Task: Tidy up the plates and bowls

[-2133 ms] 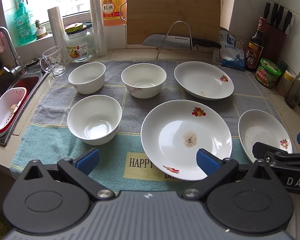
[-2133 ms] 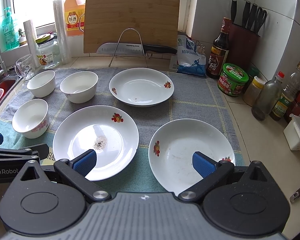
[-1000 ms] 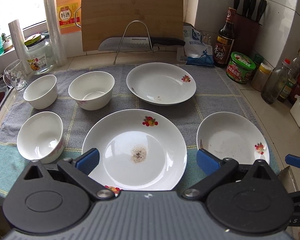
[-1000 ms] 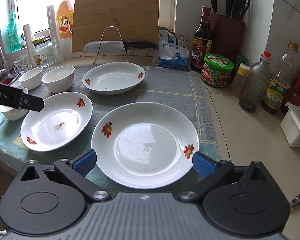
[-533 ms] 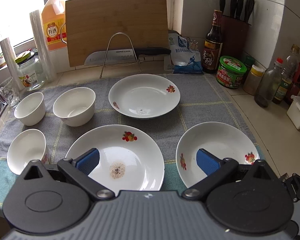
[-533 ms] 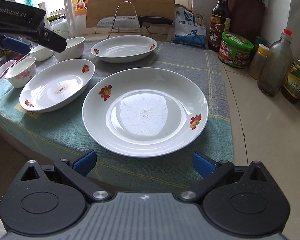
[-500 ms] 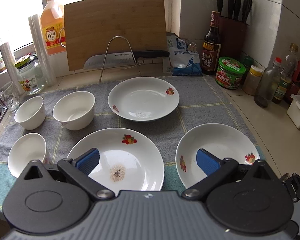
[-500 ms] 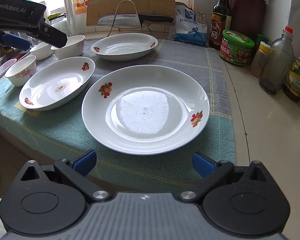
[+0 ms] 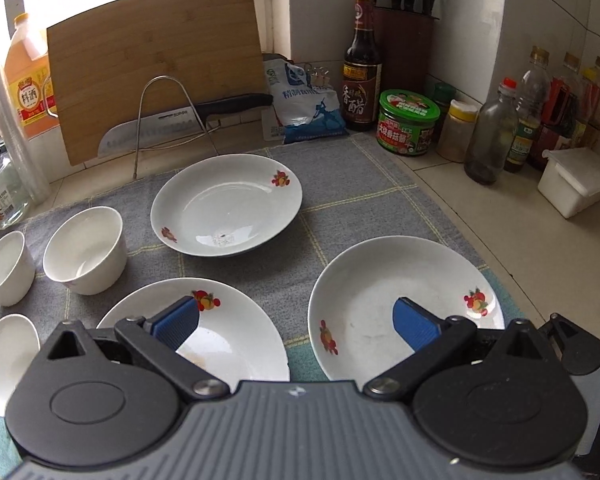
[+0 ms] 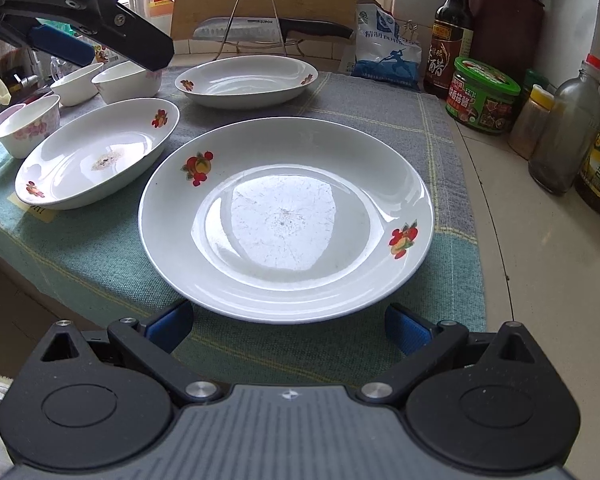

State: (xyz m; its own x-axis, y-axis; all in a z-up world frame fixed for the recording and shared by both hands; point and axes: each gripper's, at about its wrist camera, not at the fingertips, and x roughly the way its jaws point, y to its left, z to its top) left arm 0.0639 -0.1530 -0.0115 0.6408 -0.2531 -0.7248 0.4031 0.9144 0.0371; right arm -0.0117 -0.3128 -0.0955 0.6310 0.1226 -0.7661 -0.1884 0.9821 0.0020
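Three plates and three bowls sit on the towel (image 9: 364, 184) covering my kitchen counter. My right gripper (image 10: 288, 326) hangs low at the counter's front edge, jaws spread wide and empty, the nearest plate (image 10: 286, 218) lying flat just ahead of its blue pads. My left gripper (image 9: 296, 322) hovers higher, jaws likewise apart and holding nothing, above the gap between that plate and the stained plate (image 9: 228, 336) beside it. The third plate (image 9: 226, 204) rests farther back, before the cutting board (image 9: 156, 80). The three bowls (image 9: 85, 250) cluster at the towel's left side.
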